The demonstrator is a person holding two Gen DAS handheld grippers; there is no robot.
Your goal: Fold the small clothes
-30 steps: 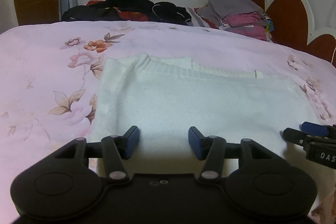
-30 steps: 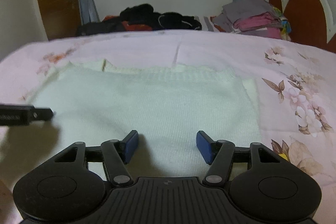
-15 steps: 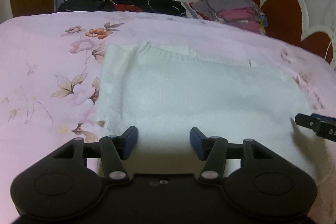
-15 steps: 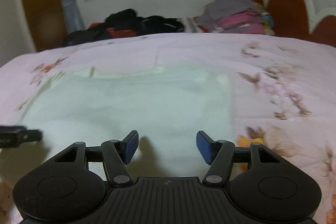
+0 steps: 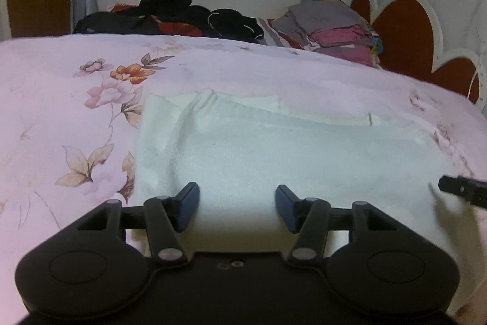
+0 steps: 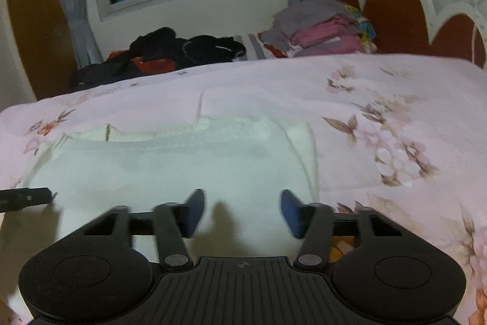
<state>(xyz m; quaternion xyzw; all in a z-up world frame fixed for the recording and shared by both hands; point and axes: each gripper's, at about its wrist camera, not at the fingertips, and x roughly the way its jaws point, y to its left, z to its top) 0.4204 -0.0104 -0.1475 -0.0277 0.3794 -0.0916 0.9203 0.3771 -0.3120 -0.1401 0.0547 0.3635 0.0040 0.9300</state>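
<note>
White garment (image 5: 298, 160) lies flat mid-frame on floral bedspread (image 5: 61, 99), long axis left-right. Left gripper (image 5: 236, 207) over lower-left hem, right gripper (image 6: 242, 212) over lower-right hem. Left jaws apart; right jaws just been closing, nothing between them.

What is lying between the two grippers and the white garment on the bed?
Nothing visible. The white garment lies flat on the pink floral bedspread, directly below the left gripper and right gripper. Both have open jaws with only fabric beneath.
</note>
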